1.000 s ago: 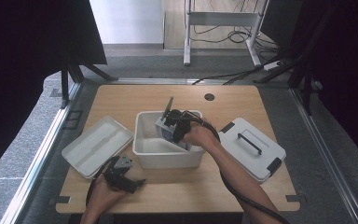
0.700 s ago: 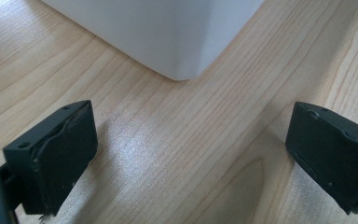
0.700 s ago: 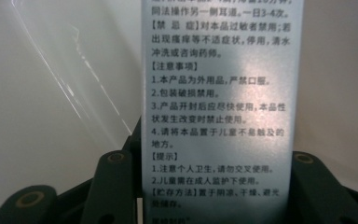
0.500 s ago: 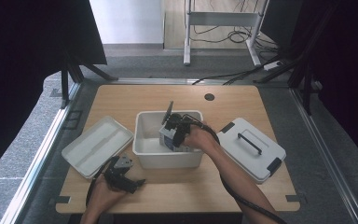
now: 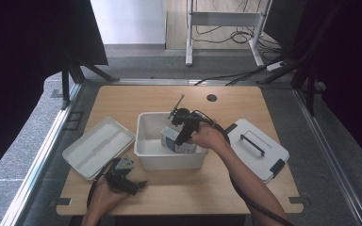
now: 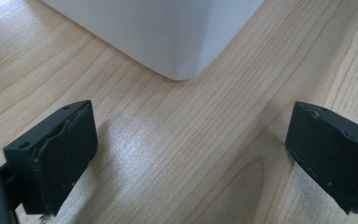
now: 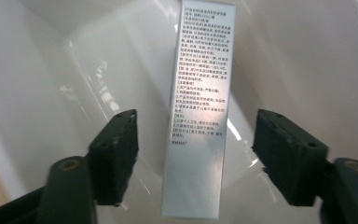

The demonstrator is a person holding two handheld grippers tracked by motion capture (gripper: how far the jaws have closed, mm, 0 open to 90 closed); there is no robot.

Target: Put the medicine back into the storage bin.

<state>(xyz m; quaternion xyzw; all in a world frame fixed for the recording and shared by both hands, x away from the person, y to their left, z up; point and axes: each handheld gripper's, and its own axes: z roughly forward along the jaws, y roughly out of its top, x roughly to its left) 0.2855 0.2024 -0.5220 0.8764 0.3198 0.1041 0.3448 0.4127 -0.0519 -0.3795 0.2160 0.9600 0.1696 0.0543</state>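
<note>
Box: light, stiff silvery carton, slippery faces; grip the long narrow sides.
Right tongs: just opening, straddling box, pads clear.
Left tongs: wide open, empty, over worktop.
Tub: holds box.

Table: light wood, fine parallel grain, pale tan; one small dark round hole near the far edge.
Bin: plain white, glossy inside with bright reflections.
Box: silvery grey, sheen fading to white at the bottom, one face covered with rows of small black print.
Left lid: white, no pattern.
Right lid: white with a dark grey handle and dark clips at two edges.
Right gripper: black, matte pads.
Left gripper: black pads; grey plate on top in the high view.
Floor: speckled grey.
Surrounding curtains: black.
</note>
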